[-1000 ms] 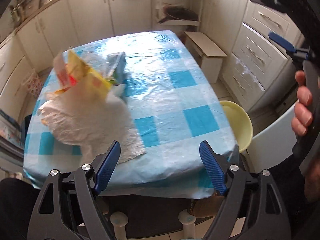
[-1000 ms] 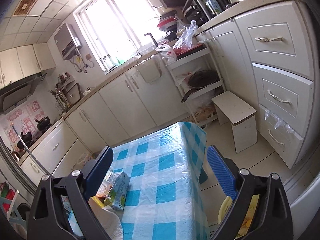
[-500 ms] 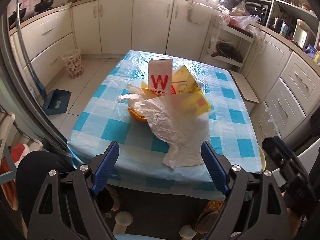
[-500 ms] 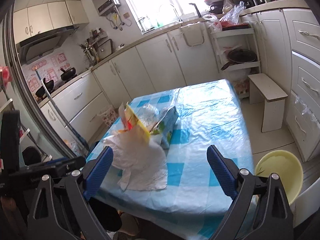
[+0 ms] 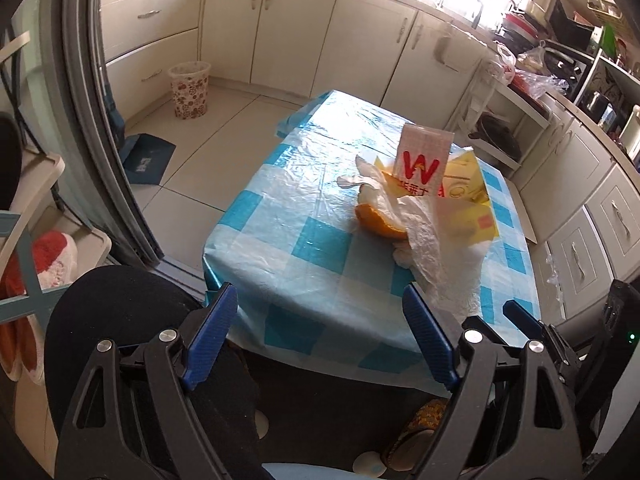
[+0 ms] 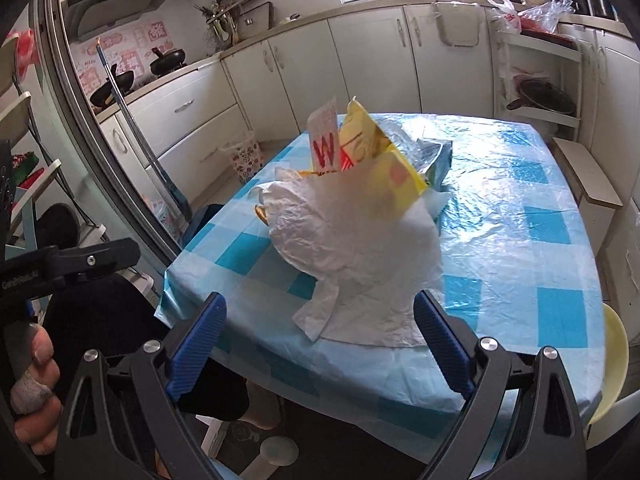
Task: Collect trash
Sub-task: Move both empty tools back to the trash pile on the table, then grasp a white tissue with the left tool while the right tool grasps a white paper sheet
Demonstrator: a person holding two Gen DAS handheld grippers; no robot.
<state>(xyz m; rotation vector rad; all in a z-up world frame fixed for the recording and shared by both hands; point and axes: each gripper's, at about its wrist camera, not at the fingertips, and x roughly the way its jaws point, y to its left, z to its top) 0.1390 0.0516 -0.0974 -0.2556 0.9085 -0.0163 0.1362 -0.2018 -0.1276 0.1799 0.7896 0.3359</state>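
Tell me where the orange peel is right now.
The orange peel lies on the checked table, at the left edge of the trash pile in the left wrist view, tucked under the white plastic bag.

Both views have swung round since a second ago: the trash pile [image 5: 424, 216] sits right of centre for the left gripper [image 5: 320, 340] and centred for the right gripper [image 6: 320, 344].

Black claw [image 5: 320, 336] frames, silver screws, ribbed blue pads [image 6: 200, 344].

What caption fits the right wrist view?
Open right claw faces a trash pile on the checked table.
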